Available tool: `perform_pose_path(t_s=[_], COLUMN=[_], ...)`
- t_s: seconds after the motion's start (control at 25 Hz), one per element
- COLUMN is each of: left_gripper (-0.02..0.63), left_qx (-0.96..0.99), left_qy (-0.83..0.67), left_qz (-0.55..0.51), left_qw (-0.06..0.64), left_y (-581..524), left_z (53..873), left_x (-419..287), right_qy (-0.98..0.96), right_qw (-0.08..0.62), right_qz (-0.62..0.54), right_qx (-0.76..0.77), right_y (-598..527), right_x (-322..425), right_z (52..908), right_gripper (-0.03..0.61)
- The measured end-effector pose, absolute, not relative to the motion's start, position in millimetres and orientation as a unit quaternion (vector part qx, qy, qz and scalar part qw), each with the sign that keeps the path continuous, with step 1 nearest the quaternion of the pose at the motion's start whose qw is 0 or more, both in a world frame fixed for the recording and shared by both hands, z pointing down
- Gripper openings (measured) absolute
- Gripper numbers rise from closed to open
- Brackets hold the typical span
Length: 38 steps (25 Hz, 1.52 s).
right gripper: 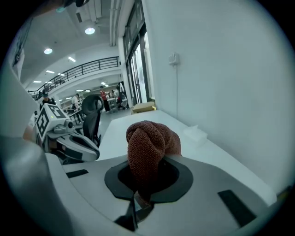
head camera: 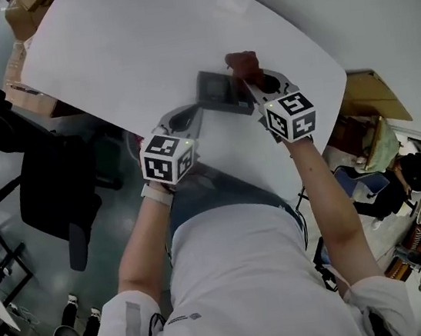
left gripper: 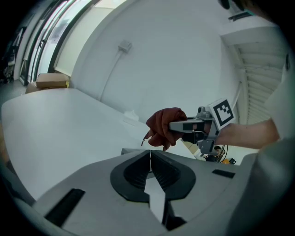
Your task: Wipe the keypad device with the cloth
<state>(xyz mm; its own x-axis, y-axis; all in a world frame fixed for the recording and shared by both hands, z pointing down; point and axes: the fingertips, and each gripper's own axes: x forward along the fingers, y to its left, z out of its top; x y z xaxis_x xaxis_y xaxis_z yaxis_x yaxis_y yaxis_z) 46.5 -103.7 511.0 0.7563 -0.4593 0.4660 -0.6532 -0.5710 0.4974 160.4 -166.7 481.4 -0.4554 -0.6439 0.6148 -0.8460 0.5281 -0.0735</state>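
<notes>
On the white table [head camera: 101, 54] just ahead of both grippers, the keypad device [head camera: 219, 92] is lying crosswise, the right gripper [head camera: 251, 78] is pinching the bunched cloth [head camera: 244, 62] over its right end, while the left gripper [head camera: 192, 118], jaws pressed together, is sitting at its left corner

Bunched rust-brown cloth [right gripper: 150, 143] in the right claw [right gripper: 137, 197], beside the far right corner of the dark grey, flat-lying keypad device [head camera: 221, 92].

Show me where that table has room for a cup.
Most of the white table is bare: the stretch beyond the keypad device to the far edge, and the left end. Only the near edge is crowded, where the left claw, the right claw and its cloth close round the device.
</notes>
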Motion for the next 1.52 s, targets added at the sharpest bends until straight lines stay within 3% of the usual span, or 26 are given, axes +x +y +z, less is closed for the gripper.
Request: perform_pose_path(t_s=[0.84,1.08,1.52], left_gripper=[0.011,0.011,0.011], left_qx=[0.963,0.966,0.954], left_qy=[-0.165,-0.195,-0.261], left_qz=[0.085,0.071,0.047], left_qw=[0.197,0.155,0.141], left_y=[-61,-22,63], left_z=[328,293,265], left_x=[61,73,85], right_qy=[-0.799,-0.809,-0.846], right_qw=[0.083,0.046,0.022], right_qz=[0.129,0.125,0.074], right_qx=[0.581,0.573,0.527], right_y=[-32,9,86], right_x=[154,155,159], right_z=[296,282,254], right_gripper=[0.041,0.041,0.041])
